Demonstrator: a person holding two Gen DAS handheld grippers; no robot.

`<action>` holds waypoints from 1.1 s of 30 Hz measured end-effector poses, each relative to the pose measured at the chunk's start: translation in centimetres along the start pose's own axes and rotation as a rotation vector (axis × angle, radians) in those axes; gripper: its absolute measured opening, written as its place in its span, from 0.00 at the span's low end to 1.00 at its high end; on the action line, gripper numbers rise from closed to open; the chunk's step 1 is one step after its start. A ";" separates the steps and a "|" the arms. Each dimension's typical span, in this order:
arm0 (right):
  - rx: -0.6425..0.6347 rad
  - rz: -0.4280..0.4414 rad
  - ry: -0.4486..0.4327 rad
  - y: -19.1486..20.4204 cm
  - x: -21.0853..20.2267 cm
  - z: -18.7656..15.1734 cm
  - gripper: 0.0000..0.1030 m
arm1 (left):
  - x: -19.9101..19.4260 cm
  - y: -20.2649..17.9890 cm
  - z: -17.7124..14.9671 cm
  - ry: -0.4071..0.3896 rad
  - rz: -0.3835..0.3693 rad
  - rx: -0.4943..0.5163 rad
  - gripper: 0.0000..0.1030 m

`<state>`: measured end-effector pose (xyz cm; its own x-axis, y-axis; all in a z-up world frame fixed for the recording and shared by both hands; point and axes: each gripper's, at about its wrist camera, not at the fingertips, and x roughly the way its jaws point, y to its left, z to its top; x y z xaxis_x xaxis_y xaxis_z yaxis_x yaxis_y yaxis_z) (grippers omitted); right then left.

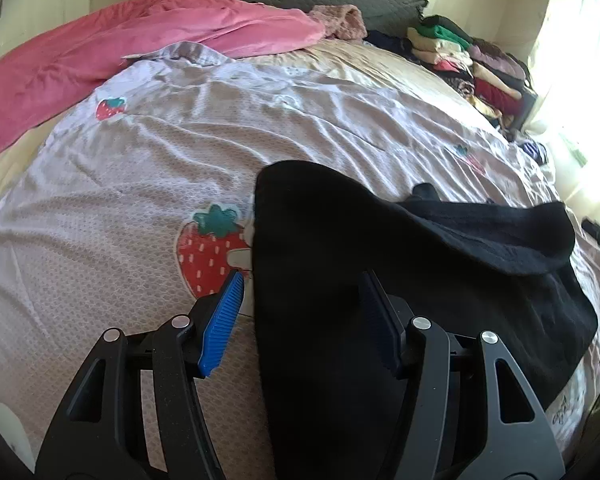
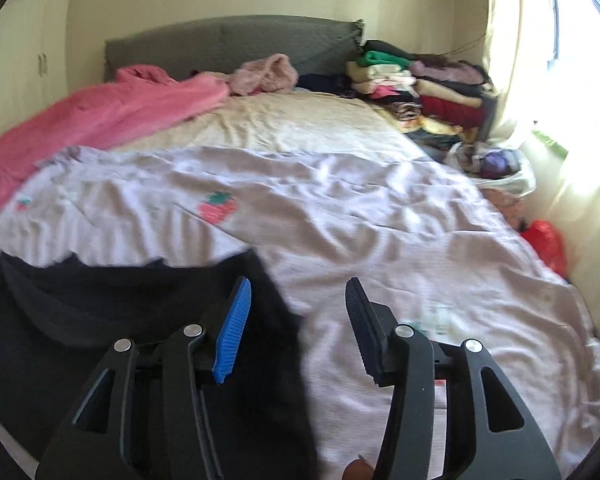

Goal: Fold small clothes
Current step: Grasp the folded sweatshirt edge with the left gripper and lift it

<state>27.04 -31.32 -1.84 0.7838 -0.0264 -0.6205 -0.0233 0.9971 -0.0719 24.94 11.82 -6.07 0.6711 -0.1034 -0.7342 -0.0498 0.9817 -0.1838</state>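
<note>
left wrist view: the left gripper (image 1: 302, 286) hangs over a black garment (image 1: 440, 264) spread on the bed
left fingers: apart at a middling width; the blue-ribbed finger (image 1: 222, 326) stands over the sheet just off the cloth's left edge, the dark one over the cloth; whether the pads press on the fabric i cannot tell
black garment: lies on the near part of the bed, one flap folded over toward the right, its left edge beside a strawberry print (image 1: 206, 252)
right wrist view: blurred; the right gripper (image 2: 300, 294) hovers at the garment's right edge (image 2: 160, 292)
right fingers: spread apart, nothing between the pads; the blue finger (image 2: 232, 334) is above the black cloth, the dark finger (image 2: 362, 320) above bare sheet
sheet (image 2: 380, 220): pale lilac, wrinkled, with strawberry prints, covering most of the bed
pink blanket (image 1: 120, 48): bunched along the far left side of the bed
folded clothes (image 2: 420, 84): stacked in a pile at the far right corner near the grey headboard (image 2: 228, 44)
window side: bright curtain on the right; a red bag (image 2: 546, 240) sits low beside the bed
</note>
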 end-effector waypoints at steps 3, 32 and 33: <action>0.008 0.046 0.070 -0.8 0.8 -1.0 0.50 | 0.2 0.5 0.3 -0.001 -0.008 -0.027 0.50; 0.225 0.024 0.187 -3.1 4.6 -3.4 0.00 | -0.4 -0.5 0.6 -0.056 -0.020 0.019 0.04; 0.234 0.035 0.199 -3.5 4.7 -3.5 0.00 | -0.1 -0.5 0.5 -0.038 -0.011 0.022 0.05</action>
<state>28.58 -35.17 -7.26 0.6474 0.0183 -0.7619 0.1135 0.9862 0.1201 25.26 11.40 -5.62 0.6994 -0.1086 -0.7064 -0.0260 0.9839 -0.1769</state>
